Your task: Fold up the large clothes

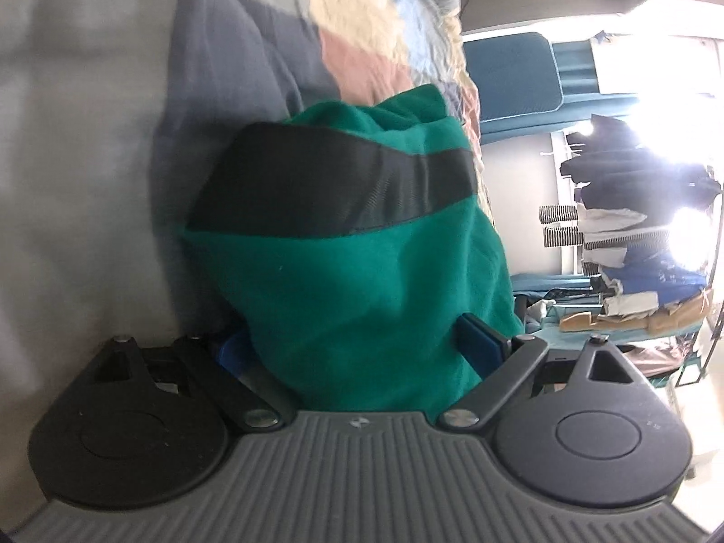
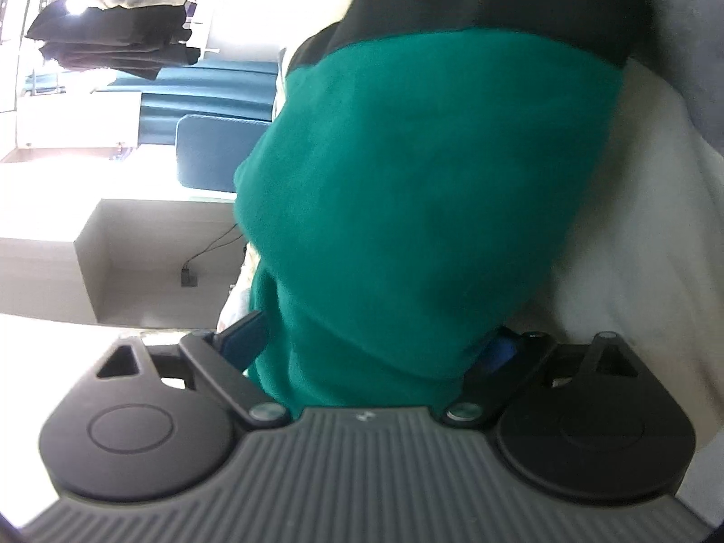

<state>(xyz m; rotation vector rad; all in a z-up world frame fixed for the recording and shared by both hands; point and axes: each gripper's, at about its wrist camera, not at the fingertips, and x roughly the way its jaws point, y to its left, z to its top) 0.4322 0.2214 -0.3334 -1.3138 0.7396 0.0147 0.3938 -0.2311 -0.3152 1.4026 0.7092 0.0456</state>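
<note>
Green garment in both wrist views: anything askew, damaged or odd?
Nothing looks damaged. The green garment bunches thickly between the left tongs and the right tongs, its black band slanting rather than lying flat. Both views are blurred.

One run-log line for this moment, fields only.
left gripper: shut on green garment | right gripper: shut on green garment | black band on it | backdrop: patchwork bedding

A bedroom is suggested: a patchwork blanket [image 1: 362, 36] is spread over a bed, folded clothes [image 1: 633, 226] are stacked on a rack, and blue cushions [image 2: 217, 154] are seen.
</note>
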